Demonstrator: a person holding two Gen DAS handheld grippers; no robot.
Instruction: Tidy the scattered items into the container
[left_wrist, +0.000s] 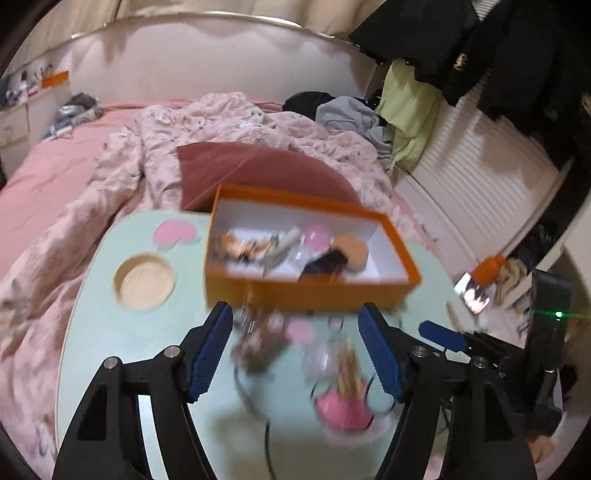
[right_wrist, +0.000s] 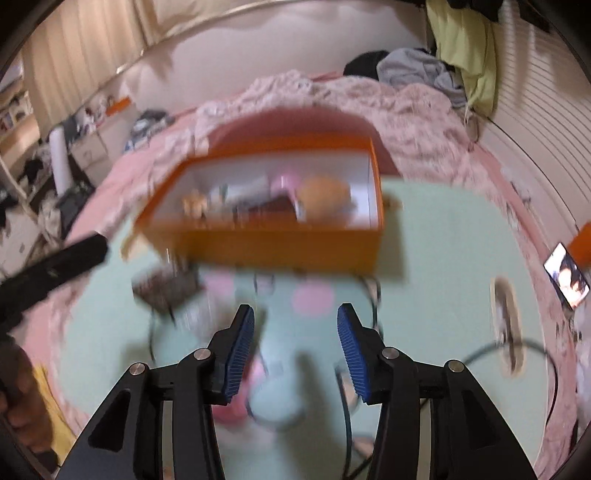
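- The orange box (left_wrist: 314, 291) stands at the far part of the mint-green table (left_wrist: 110, 332), which sits on top of the bed (left_wrist: 55, 173). The box is open on top, so things can be dropped into it from above; I think this is why it is placed straight ahead of both grippers.
- Inside the box there are already several small things: a round tan one, a pink one, a dark one. They are too blurred to name exactly.
- Some things are not yet in the box. Near its front wall, on the table, lies a brown blurred item (left_wrist: 258, 343), and closer to the camera a pink cup (left_wrist: 345, 408) with some striped piece in it. A thin dark cord also runs over the table.
- The left gripper (left_wrist: 295, 350) has its fingers wide apart. The pads press on nothing; the brown item and the pink cup are seen between them but lower, on the table. No contact is visible.
- The right gripper (right_wrist: 295, 354) has its fingers apart also, but less wide. Below them there is a pink and pale blurred thing; whether they touch it I cannot tell, and nothing looks clamped.
- Both views are strongly blurred, so small details are uncertain.
- My judgement: a good part of the task is done, and the remaining things on the table must still be picked up and brought over the box wall.
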